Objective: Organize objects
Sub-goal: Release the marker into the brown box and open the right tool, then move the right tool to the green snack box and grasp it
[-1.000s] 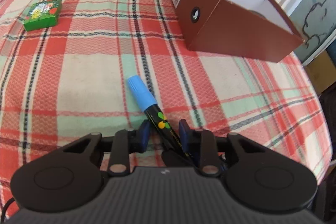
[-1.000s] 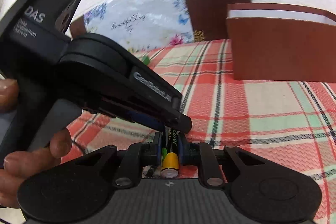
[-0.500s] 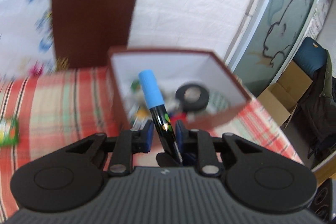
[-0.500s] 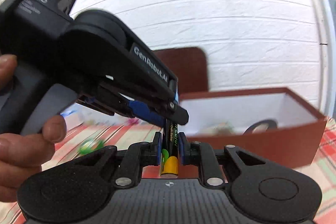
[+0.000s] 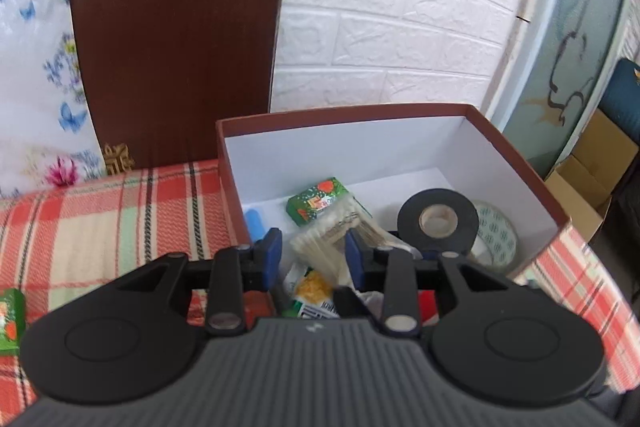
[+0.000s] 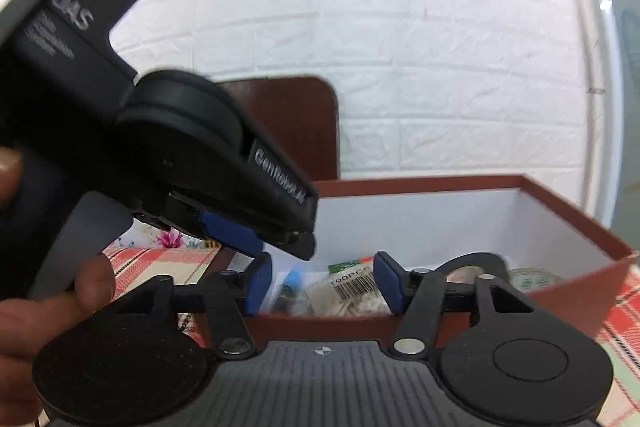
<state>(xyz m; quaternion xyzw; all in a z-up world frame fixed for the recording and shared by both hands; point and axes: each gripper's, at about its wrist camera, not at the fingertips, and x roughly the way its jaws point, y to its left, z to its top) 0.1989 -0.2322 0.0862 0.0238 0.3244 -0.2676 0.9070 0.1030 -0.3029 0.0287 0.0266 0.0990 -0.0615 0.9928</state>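
Left wrist view: the left gripper (image 5: 313, 254) hangs over the near wall of the brown box (image 5: 516, 163) with its blue pads spread wide and nothing between them. Half a second ago it clamped a blue-capped marker; now the marker (image 5: 255, 223) lies inside the box, only its blue cap showing, close against the left wall just beyond the left finger (image 5: 270, 255). So the drop is made and this item counts as stowed. From the little that shows, its long axis seems to run roughly from the gripper toward the far wall, cap end farthest; the barrel is hidden behind the finger. Around it sit a green gum packet (image 5: 318, 201), a bundle of cotton swabs (image 5: 332, 243), a roll of black tape (image 5: 438, 219) and a roll of clear tape (image 5: 494, 235) partly behind the black one. On the plaid tablecloth (image 5: 100, 227) a second green packet (image 5: 10, 321) lies well apart from the box, at the left edge, not yet put away.

Right wrist view: the right gripper (image 6: 322, 285) is also released, pads apart, at the box's near wall (image 6: 568, 291). The battery it pinched half a second ago is gone from between them; I judge it fell into the box, but I cannot pick it out. The marker's blue cap (image 6: 296, 277) and a barcoded swab pack (image 6: 352, 281) show between the fingers. The left gripper's body (image 6: 224, 163) and the person's hand (image 6: 48, 291) fill the left side.
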